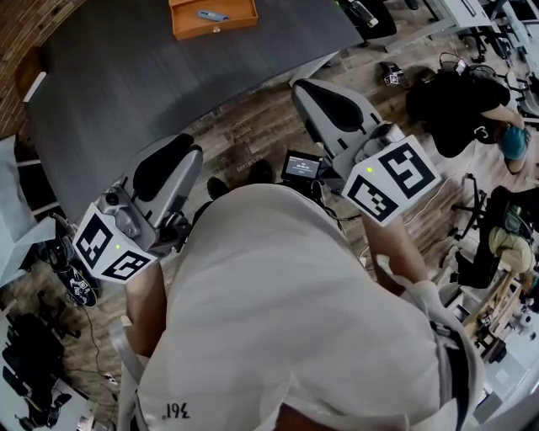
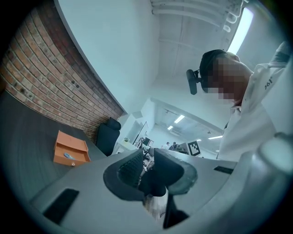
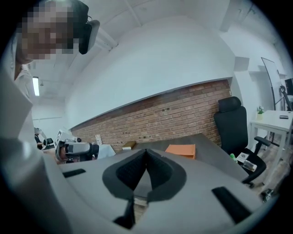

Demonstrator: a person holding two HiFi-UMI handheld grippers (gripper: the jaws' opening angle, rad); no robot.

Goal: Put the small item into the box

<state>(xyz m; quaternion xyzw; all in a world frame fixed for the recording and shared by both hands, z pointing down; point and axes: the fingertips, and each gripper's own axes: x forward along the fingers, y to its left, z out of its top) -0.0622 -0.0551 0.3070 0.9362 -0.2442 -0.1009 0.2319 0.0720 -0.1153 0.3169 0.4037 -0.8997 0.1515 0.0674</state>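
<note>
An orange box [image 1: 213, 15] lies open at the far edge of the dark grey table [image 1: 126, 76], with a small blue-grey item [image 1: 212, 15] inside it. The left gripper view shows the box [image 2: 71, 153] and the item [image 2: 67, 156] far off to the left. In the right gripper view only the box [image 3: 181, 150] shows, beyond the jaws. Both grippers are held close to the person's body, off the table. My left gripper [image 1: 184, 147] [image 2: 147, 153] stands slightly open with nothing between its pads. My right gripper [image 1: 301, 84] [image 3: 146, 151] is shut and empty.
A brick wall [image 3: 174, 119] runs behind the table. A black office chair [image 3: 233, 125] stands at the table's end. A person [image 1: 472, 101] sits at the right among bags and cables on the wooden floor [image 1: 253, 143].
</note>
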